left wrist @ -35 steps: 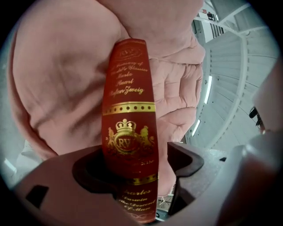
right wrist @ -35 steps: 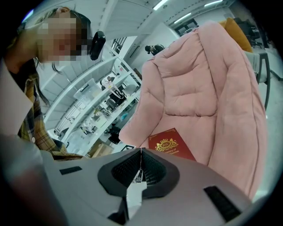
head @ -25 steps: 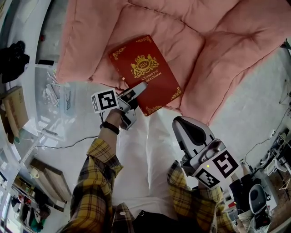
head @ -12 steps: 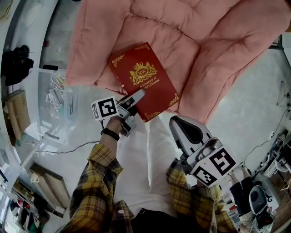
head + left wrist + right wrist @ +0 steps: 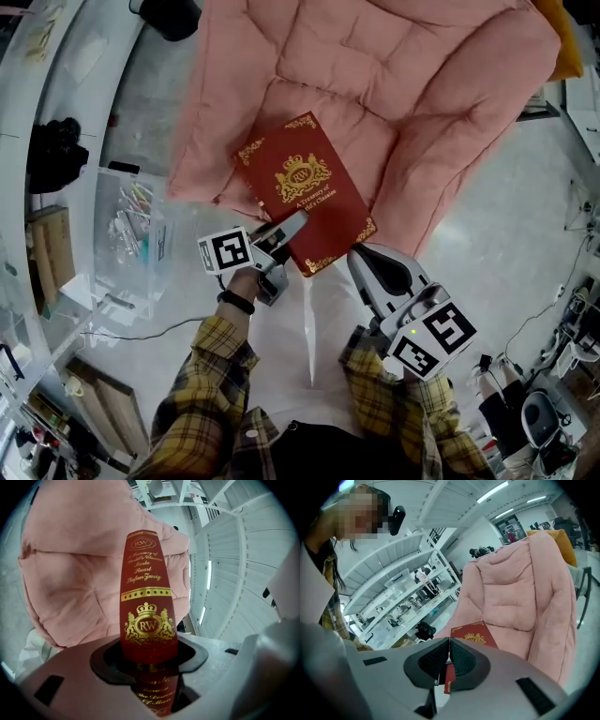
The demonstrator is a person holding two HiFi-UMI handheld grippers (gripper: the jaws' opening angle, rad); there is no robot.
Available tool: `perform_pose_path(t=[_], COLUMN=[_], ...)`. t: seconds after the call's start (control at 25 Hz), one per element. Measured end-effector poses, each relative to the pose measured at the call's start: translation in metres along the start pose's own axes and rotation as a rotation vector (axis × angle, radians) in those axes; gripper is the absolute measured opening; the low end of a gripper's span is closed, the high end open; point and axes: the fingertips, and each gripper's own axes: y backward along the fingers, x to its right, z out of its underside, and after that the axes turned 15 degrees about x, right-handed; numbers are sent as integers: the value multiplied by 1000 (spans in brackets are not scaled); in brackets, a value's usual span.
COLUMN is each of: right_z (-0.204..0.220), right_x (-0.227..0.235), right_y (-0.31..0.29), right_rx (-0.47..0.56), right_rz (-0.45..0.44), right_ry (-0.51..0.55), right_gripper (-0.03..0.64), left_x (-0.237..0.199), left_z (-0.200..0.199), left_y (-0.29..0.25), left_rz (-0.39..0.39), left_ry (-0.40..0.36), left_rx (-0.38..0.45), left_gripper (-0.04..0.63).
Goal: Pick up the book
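Note:
The red book (image 5: 305,192) with gold print hangs just above the pink chair cushion (image 5: 394,75). My left gripper (image 5: 292,223) is shut on its near spine corner. In the left gripper view the book's spine (image 5: 147,597) stands upright between the jaws of the left gripper (image 5: 150,660), with the pink cushion (image 5: 70,583) behind it. My right gripper (image 5: 361,262) is just below and right of the book's near corner, shut and empty. In the right gripper view the pads of the right gripper (image 5: 449,656) meet, and the book (image 5: 476,633) shows beyond them.
The person's white trousers (image 5: 300,347) are directly below the book. A clear plastic box (image 5: 131,234) of small items stands on the floor at left, beside a cardboard box (image 5: 52,248) and a black object (image 5: 56,155). Cables and devices (image 5: 544,422) lie at lower right.
The book has come up off the seat cushion, held in my left gripper. Both grippers have risen, and the right one stays shut near the book's corner.

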Motion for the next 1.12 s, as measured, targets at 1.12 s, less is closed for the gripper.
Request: perform_pose_path(t=[1.12], right_z=[-149], right_x=[-156], right_y=[30], right_rx=[200], right_rz=[-201], right_ry=[308], right_gripper=[18], left_x=[271], left_z=[-34], left_y=[138], left_rz=[233], left_ry=[-306], left_rx=[143], left_gripper=[239])
